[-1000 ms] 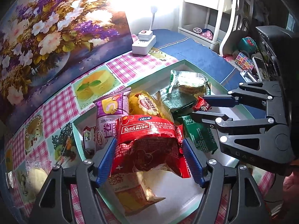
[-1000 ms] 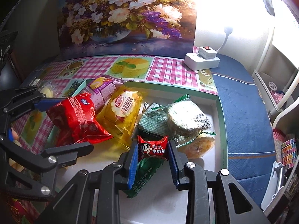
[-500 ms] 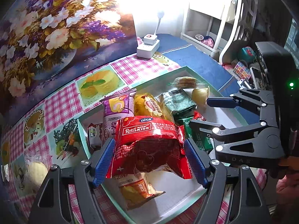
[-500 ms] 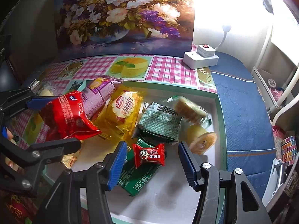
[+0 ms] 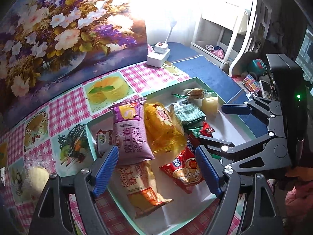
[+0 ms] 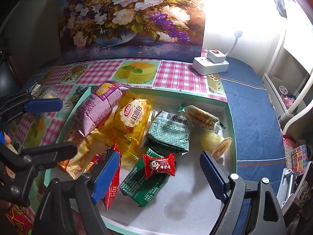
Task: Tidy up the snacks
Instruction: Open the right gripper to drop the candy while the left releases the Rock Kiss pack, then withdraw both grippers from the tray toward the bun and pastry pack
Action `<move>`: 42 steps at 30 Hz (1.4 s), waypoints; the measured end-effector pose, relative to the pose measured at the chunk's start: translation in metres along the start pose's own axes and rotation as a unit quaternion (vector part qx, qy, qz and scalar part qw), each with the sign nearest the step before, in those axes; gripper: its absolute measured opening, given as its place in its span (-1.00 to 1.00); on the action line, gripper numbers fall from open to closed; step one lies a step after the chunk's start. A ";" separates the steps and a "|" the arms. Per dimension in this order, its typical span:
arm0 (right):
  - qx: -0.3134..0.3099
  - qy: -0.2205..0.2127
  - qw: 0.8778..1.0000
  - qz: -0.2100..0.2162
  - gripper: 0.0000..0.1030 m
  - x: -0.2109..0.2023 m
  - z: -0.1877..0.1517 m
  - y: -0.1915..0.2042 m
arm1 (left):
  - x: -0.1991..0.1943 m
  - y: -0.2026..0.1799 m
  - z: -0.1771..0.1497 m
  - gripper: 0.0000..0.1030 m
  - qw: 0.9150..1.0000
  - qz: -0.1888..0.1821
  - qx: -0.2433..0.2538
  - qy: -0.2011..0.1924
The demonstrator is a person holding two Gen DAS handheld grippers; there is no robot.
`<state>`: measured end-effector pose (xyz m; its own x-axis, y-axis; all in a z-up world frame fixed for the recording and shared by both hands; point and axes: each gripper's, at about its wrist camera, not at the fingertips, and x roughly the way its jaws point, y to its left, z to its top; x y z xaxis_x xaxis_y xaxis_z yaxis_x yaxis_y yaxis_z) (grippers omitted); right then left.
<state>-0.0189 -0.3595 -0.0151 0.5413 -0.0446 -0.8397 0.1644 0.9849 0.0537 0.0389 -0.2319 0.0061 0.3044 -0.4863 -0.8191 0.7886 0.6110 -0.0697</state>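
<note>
A teal-rimmed white tray [image 6: 176, 93] holds several snack packets. My left gripper [image 5: 156, 166] hovers over its near-left part with jaws opening. The red Rose Kiss packet [image 5: 185, 170] lies loose on the tray floor below them, beside a purple roll packet [image 5: 131, 133] and a yellow bread packet [image 5: 162, 125]. My right gripper [image 6: 159, 176] is also opening. A small red candy [image 6: 159, 165] lies between its fingers, free of the pads, on a green packet [image 6: 142, 180]. Each gripper shows in the other's view, the right gripper [image 5: 225, 125] and the left gripper [image 6: 46, 129].
A wrapped bun [image 5: 38, 176] lies on the checked tablecloth left of the tray. A white power strip [image 6: 210, 63] and a flower painting [image 6: 133, 19] stand behind it. Blue cloth [image 6: 250, 107] covers the table's right end, with white shelving beyond.
The left jaws widened and the red packet fell from them into the tray. The right jaws went from shut on the red candy to wide apart, leaving it on the green packet.
</note>
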 end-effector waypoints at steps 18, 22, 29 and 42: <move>-0.004 -0.002 1.000 -0.003 1.00 0.001 0.001 0.004 | -0.006 0.026 -0.008 0.89 0.999 0.022 -0.025 -0.012; -0.004 -0.011 1.000 -0.002 1.00 -0.004 0.007 0.008 | -0.014 0.041 -0.012 0.89 0.998 0.029 -0.044 -0.023; -0.001 -0.046 0.999 -0.009 1.00 -0.019 0.025 0.018 | -0.026 0.069 -0.026 0.89 0.996 0.042 -0.071 -0.041; -0.062 -0.052 0.995 0.051 1.00 -0.005 0.065 0.109 | -0.056 0.159 -0.083 0.89 0.979 0.128 -0.151 -0.050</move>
<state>0.0497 -0.2631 0.0305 0.6330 0.0462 -0.7728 0.0050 0.9980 0.0637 0.1024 -0.0553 -0.0064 0.5344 -0.3416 -0.7731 0.4903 0.8704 -0.0456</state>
